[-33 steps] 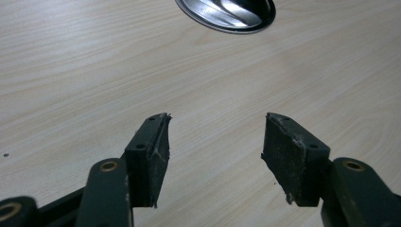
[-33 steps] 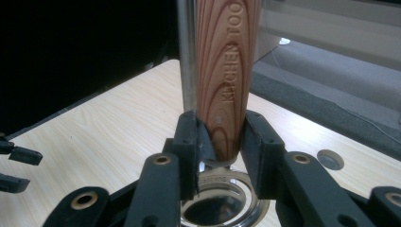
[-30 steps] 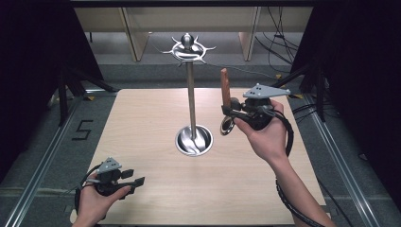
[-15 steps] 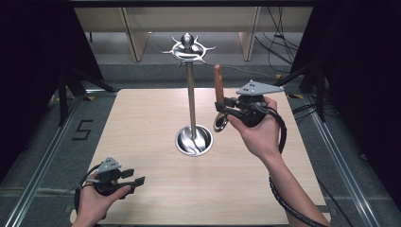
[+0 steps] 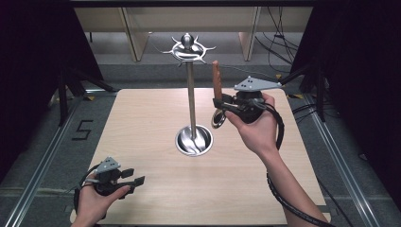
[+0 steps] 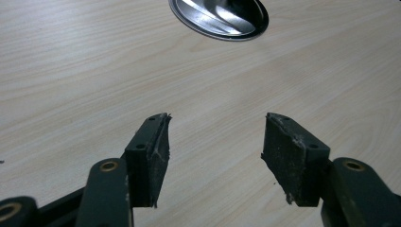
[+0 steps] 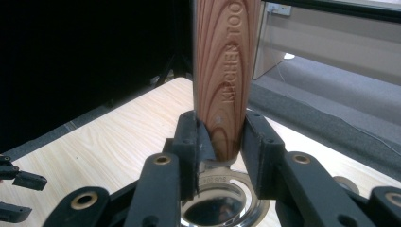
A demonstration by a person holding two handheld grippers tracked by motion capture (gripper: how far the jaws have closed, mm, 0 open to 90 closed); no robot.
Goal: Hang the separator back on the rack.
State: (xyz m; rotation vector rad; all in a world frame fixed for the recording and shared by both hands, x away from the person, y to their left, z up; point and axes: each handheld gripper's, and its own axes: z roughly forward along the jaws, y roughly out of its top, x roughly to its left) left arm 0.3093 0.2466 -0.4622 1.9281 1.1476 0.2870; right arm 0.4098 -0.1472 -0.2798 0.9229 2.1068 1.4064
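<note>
Right hand-held gripper (image 5: 221,105): your jaws are clamped on the lower end of the wood-grained brown handle (image 5: 216,79) of a kitchen utensil; in the right gripper view (image 7: 220,142) both pads press on the wood.
Utensil: you hold the handle upright, well above the tabletop; a round polished metal ring (image 5: 218,118) hangs below the jaws. The handle is stamped with raised lettering, seen in the right gripper view (image 7: 222,71).
Where it is: just to the right of the tall steel rack pole (image 5: 190,97), near it but apart from it, and a little below the rack's hooked crown (image 5: 188,47).
Rack: its round shiny base (image 5: 194,140) stands near the middle of the pale wooden tabletop (image 5: 142,118).
Left hand-held gripper (image 5: 135,180): you hold it low over the near left corner of the tabletop; its jaws stand apart with only bare wood between them in the left gripper view (image 6: 215,142).
</note>
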